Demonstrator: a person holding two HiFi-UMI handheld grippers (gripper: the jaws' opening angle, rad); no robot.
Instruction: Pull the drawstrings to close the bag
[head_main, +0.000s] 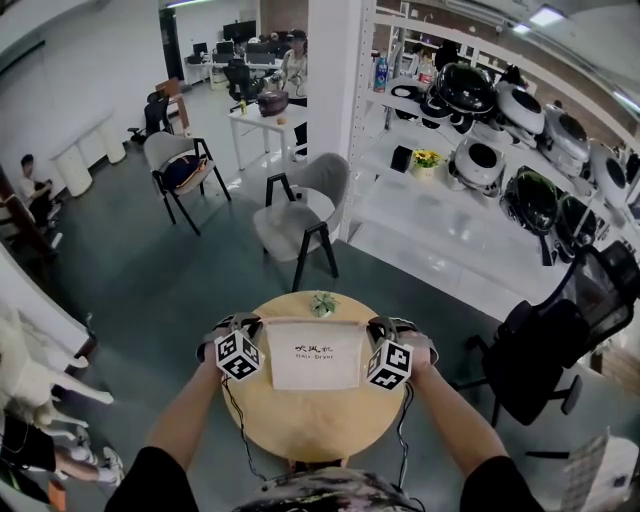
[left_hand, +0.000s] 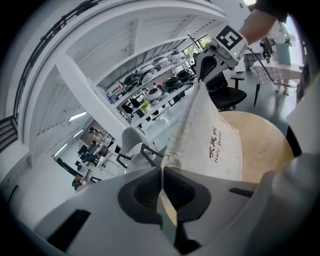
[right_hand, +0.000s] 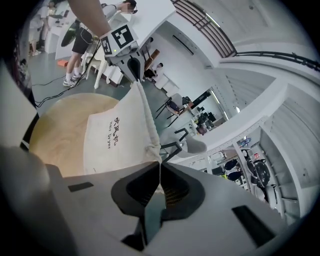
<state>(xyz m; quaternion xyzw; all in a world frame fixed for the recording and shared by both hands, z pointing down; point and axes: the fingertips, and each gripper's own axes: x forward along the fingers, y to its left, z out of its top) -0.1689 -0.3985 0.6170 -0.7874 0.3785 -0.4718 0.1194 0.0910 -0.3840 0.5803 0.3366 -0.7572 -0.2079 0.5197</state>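
A white cloth drawstring bag (head_main: 314, 355) with dark print lies flat in the middle of a round wooden table (head_main: 300, 425). Its top hem is stretched straight between my two grippers. My left gripper (head_main: 253, 324) is at the bag's top left corner, shut on the drawstring end there (left_hand: 163, 161). At the top right corner, my right gripper (head_main: 377, 327) is shut on the other drawstring end (right_hand: 155, 151). In the right gripper view the hem (right_hand: 145, 112) looks slightly gathered, and the left gripper (right_hand: 133, 64) shows at its far end. The left gripper view shows the bag (left_hand: 210, 145) and the right gripper (left_hand: 207, 62).
A small green potted plant (head_main: 322, 304) stands at the table's far edge, just beyond the bag. A grey chair (head_main: 300, 215) is behind the table and a black office chair (head_main: 545, 345) to the right. White shelves with helmets (head_main: 490, 160) line the right side.
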